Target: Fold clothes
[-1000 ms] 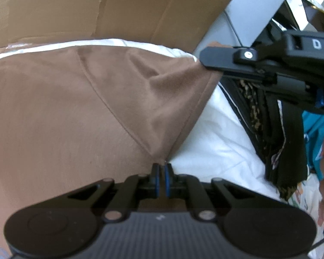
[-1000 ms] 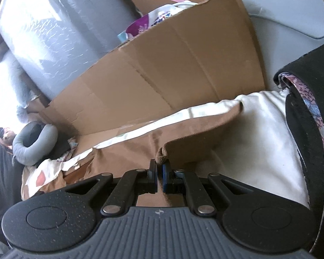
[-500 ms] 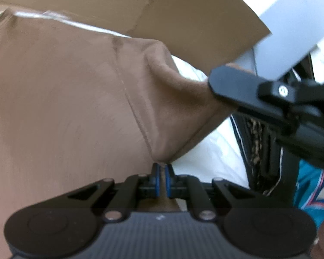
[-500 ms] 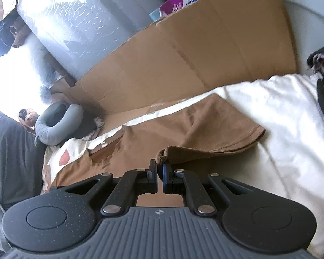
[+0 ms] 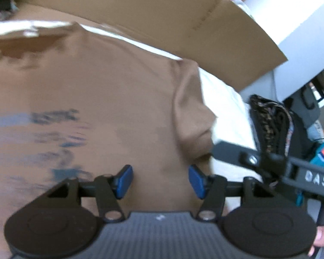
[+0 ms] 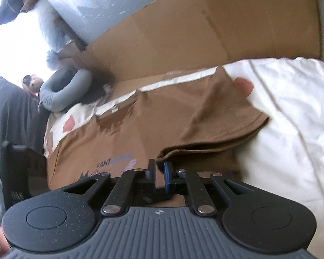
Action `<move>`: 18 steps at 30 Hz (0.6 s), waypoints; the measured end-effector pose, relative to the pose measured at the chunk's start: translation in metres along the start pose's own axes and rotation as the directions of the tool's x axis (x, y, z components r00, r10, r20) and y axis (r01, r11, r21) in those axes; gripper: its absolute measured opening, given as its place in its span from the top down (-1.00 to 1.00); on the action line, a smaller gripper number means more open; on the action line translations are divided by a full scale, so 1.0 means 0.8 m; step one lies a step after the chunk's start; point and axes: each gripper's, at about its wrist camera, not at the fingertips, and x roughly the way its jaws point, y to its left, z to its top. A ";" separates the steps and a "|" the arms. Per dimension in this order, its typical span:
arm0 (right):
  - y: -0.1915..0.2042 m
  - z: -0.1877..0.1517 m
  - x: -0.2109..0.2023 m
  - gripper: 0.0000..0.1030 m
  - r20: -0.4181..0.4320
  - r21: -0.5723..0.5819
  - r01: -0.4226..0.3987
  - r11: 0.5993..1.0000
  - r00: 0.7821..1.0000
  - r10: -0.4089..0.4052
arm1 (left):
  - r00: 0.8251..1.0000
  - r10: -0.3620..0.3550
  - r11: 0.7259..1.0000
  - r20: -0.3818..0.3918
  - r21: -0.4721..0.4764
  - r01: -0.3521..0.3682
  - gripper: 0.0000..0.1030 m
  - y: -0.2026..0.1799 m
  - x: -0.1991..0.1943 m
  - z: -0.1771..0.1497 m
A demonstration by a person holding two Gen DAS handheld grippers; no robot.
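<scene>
Brown T-shirt, printed, lying flat beneath spreading left tongs; sleeve hem slipping between parting right tongs; print blurring.

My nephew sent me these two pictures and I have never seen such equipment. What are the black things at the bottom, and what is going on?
A person holds a two-finger gripper in each hand, each with its own camera looking along the fingers. The left gripper is seen from its own camera, its jaws opening with nothing pinched between them. The right gripper is also just opening, with a folded edge of the brown T-shirt still at its pads. The shirt lies on a white sheet, with cardboard behind. They are folding clothes.
</scene>
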 end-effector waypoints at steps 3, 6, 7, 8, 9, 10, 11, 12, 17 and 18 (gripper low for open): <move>0.007 -0.008 -0.001 0.40 -0.015 -0.011 -0.005 1.000 1.000 0.005 | 1.000 0.014 1.000 0.015 0.001 -0.014 -0.17 0.009 -0.010 0.011; 0.009 -0.013 -0.007 0.25 -0.022 -0.024 0.000 1.000 1.000 0.000 | 0.999 0.025 1.000 0.026 0.018 -0.026 -0.17 0.012 -0.013 0.020; 0.008 -0.016 -0.009 0.25 -0.022 -0.033 0.009 0.999 1.000 -0.009 | 0.999 0.026 0.999 0.027 0.032 -0.027 -0.17 0.009 -0.011 0.021; 0.006 -0.018 -0.011 0.25 -0.022 -0.041 0.018 0.999 1.000 -0.019 | 0.999 0.021 0.999 0.026 0.049 -0.022 -0.17 0.005 -0.011 0.019; 0.003 -0.020 -0.013 0.25 -0.021 -0.044 0.032 0.999 0.999 -0.033 | 1.000 0.016 0.998 0.025 0.066 -0.018 -0.17 0.002 -0.010 0.017; -0.001 -0.021 -0.013 0.25 -0.023 -0.042 0.042 0.998 0.999 -0.043 | 1.000 0.011 0.997 0.023 0.082 -0.013 -0.17 -0.002 -0.009 0.016; -0.005 -0.022 -0.013 0.25 -0.025 -0.041 0.052 0.998 0.998 -0.053 | 1.000 0.006 0.995 0.019 0.097 -0.008 -0.17 -0.007 -0.006 0.014; -0.009 -0.023 -0.014 0.25 -0.026 -0.040 0.062 0.997 0.998 -0.063 | 1.000 0.001 0.994 0.015 0.112 -0.003 -0.17 -0.012 -0.003 0.013; -0.021 -0.028 -0.013 0.25 -0.035 -0.038 0.088 0.995 0.995 -0.090 | 1.000 -0.004 0.983 -0.005 0.183 0.005 -0.17 -0.031 0.015 0.008; -0.022 -0.029 -0.012 0.25 -0.037 -0.042 0.097 0.994 0.994 -0.098 | 1.000 0.003 0.980 -0.003 0.201 -0.002 -0.17 -0.034 0.019 0.008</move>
